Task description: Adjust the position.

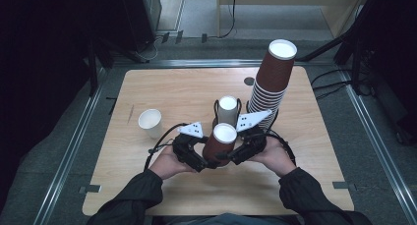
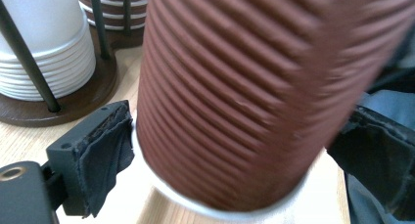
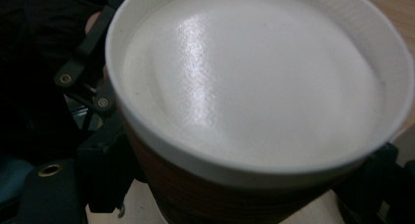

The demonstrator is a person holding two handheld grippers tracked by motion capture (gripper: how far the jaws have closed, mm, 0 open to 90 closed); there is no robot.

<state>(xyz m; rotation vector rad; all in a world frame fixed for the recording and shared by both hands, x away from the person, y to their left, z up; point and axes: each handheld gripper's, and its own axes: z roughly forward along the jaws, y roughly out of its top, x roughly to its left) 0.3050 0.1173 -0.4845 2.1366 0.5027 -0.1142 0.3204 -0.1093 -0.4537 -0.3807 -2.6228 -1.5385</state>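
Note:
A brown ribbed paper cup [image 1: 220,142] stands upside down near the table's front middle, its white base up and leaning slightly. In the left gripper view its ribbed wall [image 2: 244,87] sits between my left gripper's [image 2: 235,150] jaws, whose padded fingers [image 2: 105,153] stand at the cup's white rim without squeezing it. My right gripper [image 3: 244,185] comes from the other side and looks down on the white base [image 3: 254,82]. Its jaws hug the cup's sides. In the high view my left gripper [image 1: 204,162] and right gripper [image 1: 228,157] flank the cup low down.
A wire holder with stacked white cups [image 1: 227,109] stands just behind the brown cup. A tall leaning stack of brown cups [image 1: 273,80] rises at the right rear. One white cup [image 1: 150,123] stands alone to the left. The wooden table [image 1: 162,92] ends close behind the stacks.

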